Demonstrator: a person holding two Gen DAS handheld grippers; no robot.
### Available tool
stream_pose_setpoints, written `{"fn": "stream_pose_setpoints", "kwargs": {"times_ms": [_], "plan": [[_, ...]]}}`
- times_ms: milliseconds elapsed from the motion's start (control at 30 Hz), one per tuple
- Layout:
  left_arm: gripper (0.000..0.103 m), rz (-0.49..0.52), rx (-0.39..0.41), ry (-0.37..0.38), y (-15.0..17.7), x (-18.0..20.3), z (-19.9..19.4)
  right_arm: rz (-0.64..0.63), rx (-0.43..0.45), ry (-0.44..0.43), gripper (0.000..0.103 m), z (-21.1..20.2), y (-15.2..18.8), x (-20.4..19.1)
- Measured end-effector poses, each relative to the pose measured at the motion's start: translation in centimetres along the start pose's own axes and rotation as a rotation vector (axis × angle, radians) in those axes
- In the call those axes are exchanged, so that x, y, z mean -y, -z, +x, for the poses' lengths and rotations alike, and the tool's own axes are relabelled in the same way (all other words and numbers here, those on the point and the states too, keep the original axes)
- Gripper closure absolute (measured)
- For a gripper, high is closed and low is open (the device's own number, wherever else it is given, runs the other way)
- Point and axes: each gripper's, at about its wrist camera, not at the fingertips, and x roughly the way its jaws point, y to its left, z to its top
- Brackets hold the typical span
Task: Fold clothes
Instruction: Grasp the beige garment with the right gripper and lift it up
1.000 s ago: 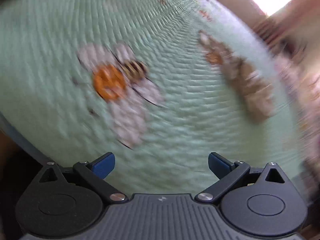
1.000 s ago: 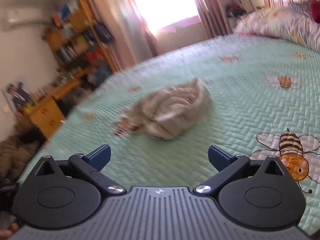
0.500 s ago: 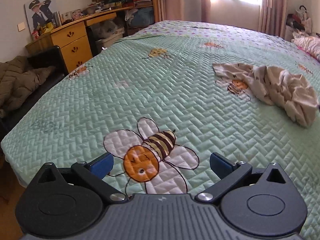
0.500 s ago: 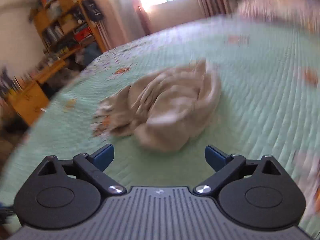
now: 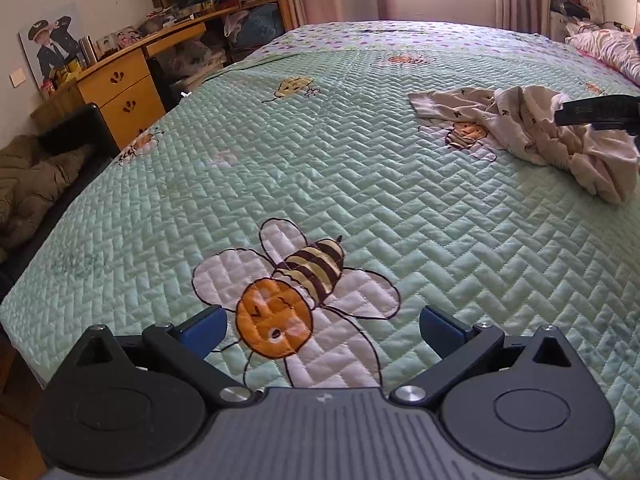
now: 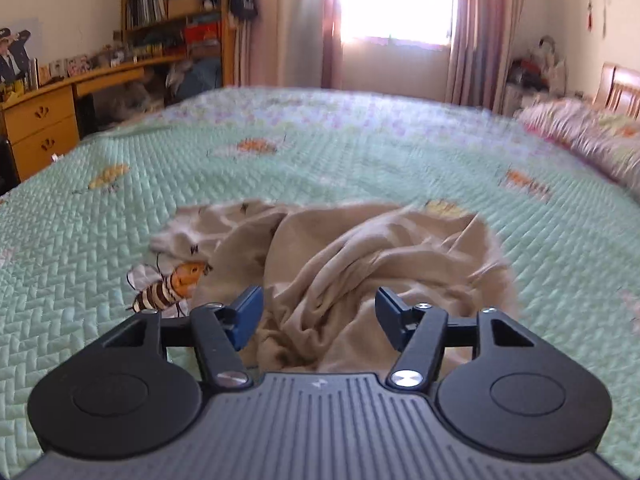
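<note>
A crumpled beige garment (image 6: pixel 352 256) with small dark prints lies in a heap on the green quilted bedspread (image 6: pixel 120 216). My right gripper (image 6: pixel 318 314) is open, its blue fingers straddling the near edge of the heap, nothing pinched. In the left wrist view the same garment (image 5: pixel 532 128) lies far off at the right, with the right gripper's black body (image 5: pixel 596 114) over it. My left gripper (image 5: pixel 322 330) stands open above a bee patch (image 5: pixel 288 292) on the bedspread (image 5: pixel 280 152), holding nothing.
A wooden desk with drawers (image 5: pixel 120 92) and bookshelves (image 6: pixel 176 4) stand along the left of the bed. A dark chair with a brown coat (image 5: pixel 32 184) sits by the bed's left edge. Pink floral bedding (image 6: pixel 588 136) lies at the right; a curtained window (image 6: pixel 394 12) is behind.
My right gripper has moved in close to the garment, its fingers now around the near edge and less far apart. My left gripper's view has tilted up from the quilt and steadied.
</note>
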Motion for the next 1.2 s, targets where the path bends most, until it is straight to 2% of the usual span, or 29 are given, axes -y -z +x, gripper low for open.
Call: {"fn": "stream_pose_setpoints", "kwargs": {"times_ms": [67, 100, 133, 167, 233, 333, 400, 533, 633, 733, 867, 967, 1067, 1200], "plan": [[0.001, 0.006, -0.008, -0.011, 0.1, -0.1, 0.2, 0.033, -0.046, -0.010, 0.047, 1.6, 0.2, 0.2], [0.001, 0.007, -0.015, -0.015, 0.3, -0.2, 0.4, 0.055, -0.075, -0.010, 0.058, 2.3, 0.3, 0.6], [0.001, 0.009, -0.026, -0.023, -0.3, -0.1, 0.2, 0.077, -0.104, -0.009, 0.078, 3.0, 0.5, 0.9], [0.001, 0.010, -0.039, -0.025, -0.3, -0.1, 0.2, 0.099, -0.132, -0.009, 0.087, 3.7, 0.6, 1.2], [0.001, 0.020, -0.065, -0.031, -0.2, -0.2, 0.4, 0.180, -0.133, -0.036, 0.090, 3.8, 1.1, 2.3], [0.001, 0.033, -0.090, -0.040, 0.0, -0.1, 0.4, 0.294, -0.099, -0.108, 0.092, 1.6, 1.8, 3.6], [0.001, 0.032, -0.100, -0.046, 0.1, -0.2, 0.2, 0.353, -0.073, -0.172, 0.092, -0.5, 2.2, 4.2], [0.001, 0.031, -0.119, -0.058, 0.5, -0.2, -0.2, 0.339, -0.041, -0.335, 0.093, -5.9, 2.6, 3.3], [0.001, 0.042, -0.111, -0.072, 0.3, 0.2, -1.1, 0.219, -0.055, -0.474, 0.093, -11.0, 3.7, 0.5], [0.001, 0.061, -0.103, -0.078, 0.3, 0.9, -1.8, 0.088, -0.158, -0.539, 0.093, -14.1, 6.0, -2.4], [0.001, 0.113, -0.101, -0.073, 0.6, 2.8, -2.9, -0.061, -0.210, -0.440, 0.092, -16.2, 8.2, -5.5], [0.001, 0.178, -0.091, -0.089, 0.9, 4.4, -3.6, -0.033, -0.238, -0.443, 0.091, -17.0, 8.9, -5.9], [0.001, 0.229, -0.087, -0.109, 1.1, 5.7, -3.9, -0.061, -0.250, -0.362, 0.088, -17.3, 8.7, -6.5], [0.001, 0.237, -0.090, -0.094, 0.3, 6.7, -4.3, -0.018, -0.241, -0.291, 0.054, -17.7, 8.6, -4.7]]}}
